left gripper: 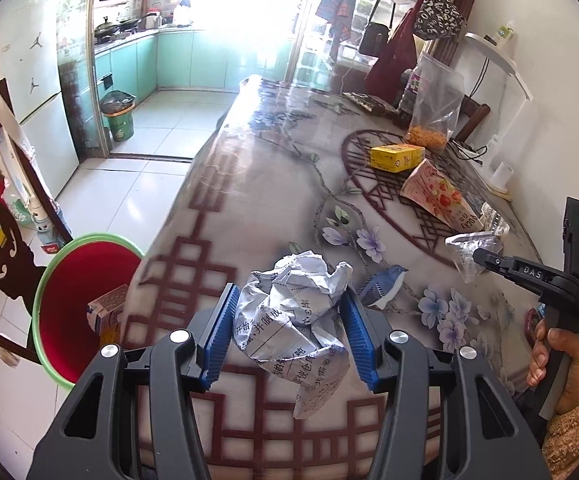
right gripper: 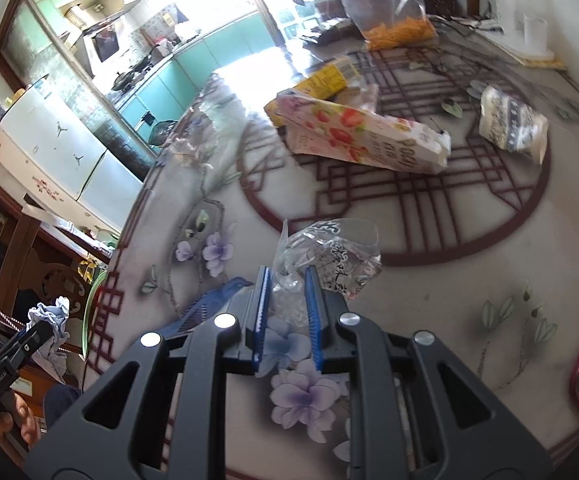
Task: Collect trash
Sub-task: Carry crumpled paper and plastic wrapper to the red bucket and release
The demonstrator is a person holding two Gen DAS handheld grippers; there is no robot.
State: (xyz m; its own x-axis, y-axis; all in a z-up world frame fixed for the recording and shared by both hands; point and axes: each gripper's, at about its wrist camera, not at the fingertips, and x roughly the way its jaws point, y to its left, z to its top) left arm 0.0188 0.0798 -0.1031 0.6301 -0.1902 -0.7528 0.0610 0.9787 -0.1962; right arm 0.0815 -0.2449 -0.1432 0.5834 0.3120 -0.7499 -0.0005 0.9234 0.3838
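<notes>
The left gripper (left gripper: 287, 332) pinches a crumpled paper (left gripper: 297, 316) between its pads above the table (left gripper: 249, 184) edge, beside the red bin (left gripper: 77, 304). The right gripper (right gripper: 287, 312), nearly closed, clamps a clear wrapper (right gripper: 329, 256) on the table; a strawberry box (right gripper: 361, 136) lies beyond.

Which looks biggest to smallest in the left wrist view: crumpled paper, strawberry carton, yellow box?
1. crumpled paper, though it sits nearest the camera, so that inflates it.
2. strawberry carton.
3. yellow box, farthest away.
</notes>
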